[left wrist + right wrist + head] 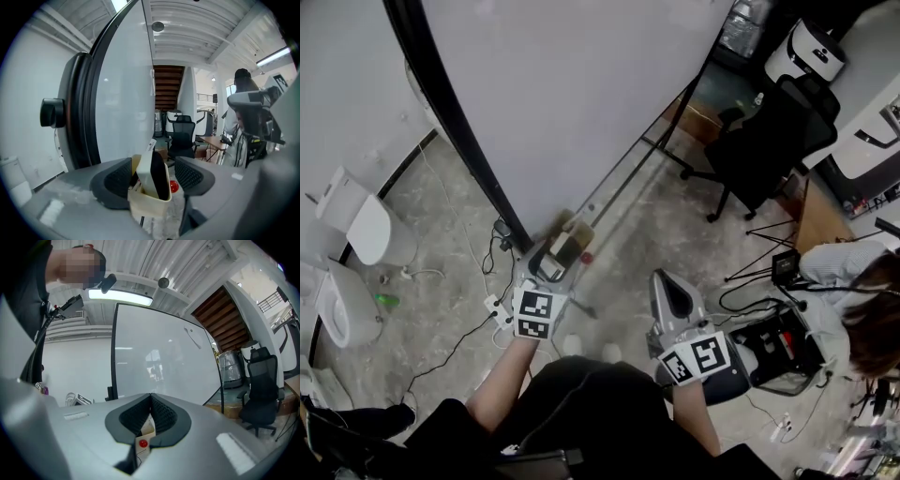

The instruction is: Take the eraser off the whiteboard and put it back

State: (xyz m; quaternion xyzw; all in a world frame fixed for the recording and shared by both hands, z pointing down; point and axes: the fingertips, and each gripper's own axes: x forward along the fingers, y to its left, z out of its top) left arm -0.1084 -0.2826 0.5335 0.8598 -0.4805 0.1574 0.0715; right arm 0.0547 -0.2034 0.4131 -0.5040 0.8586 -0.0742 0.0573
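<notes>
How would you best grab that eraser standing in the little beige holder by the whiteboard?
Take the upper part of the eraser that stands clear of the holder, one pad on its white back, one on its black felt. It stands upright and thin, so come level from the front, as the open left gripper straddles it.

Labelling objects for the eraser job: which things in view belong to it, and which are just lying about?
Job:
- whiteboard
- eraser, standing in its beige holder
- left tool, open around the eraser

Lying about or idle:
- office chair
- floor cables
- power strip
- right tool, shut and empty
</notes>
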